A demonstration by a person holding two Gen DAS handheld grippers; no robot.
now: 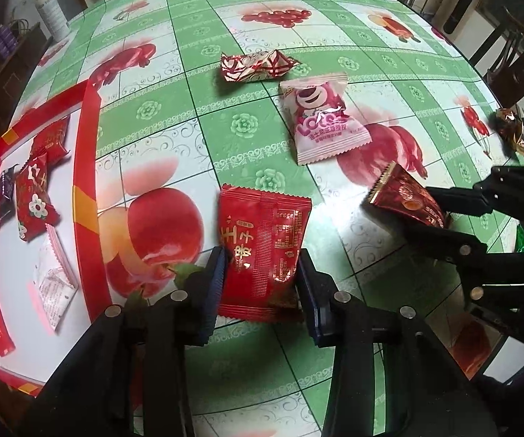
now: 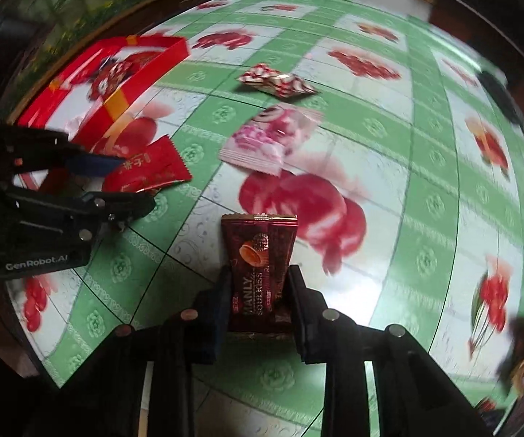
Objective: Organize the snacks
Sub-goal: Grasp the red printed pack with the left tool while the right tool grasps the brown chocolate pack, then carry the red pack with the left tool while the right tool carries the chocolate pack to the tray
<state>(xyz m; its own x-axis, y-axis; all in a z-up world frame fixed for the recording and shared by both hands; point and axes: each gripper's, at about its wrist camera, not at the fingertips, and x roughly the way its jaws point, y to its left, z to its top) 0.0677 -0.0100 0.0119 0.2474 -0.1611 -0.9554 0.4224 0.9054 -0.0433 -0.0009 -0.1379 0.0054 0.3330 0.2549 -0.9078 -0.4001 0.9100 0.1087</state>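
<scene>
You're clamping a bright red snack packet in your left gripper, pads pressing on both its side edges, jaws nearly closed. Your right gripper is pinching a dark maroon packet, the one lettered MANLY, gripped the same way by its edges. Only the right wrist view is showing that lettering; from the left wrist it's just a maroon corner poking out of the other tongs, off to the right.

Ahead of the left tongs a pink bear-print packet is lying flat on the green fruit-print tablecloth, and beyond it a crumpled red-and-white wrapper. Left of those tongs the red tray is holding several packets; the left view is looking right into it, while the right view is catching it blurred. A brown wrapper is sitting at the far right table edge, sharp only in the left view.
</scene>
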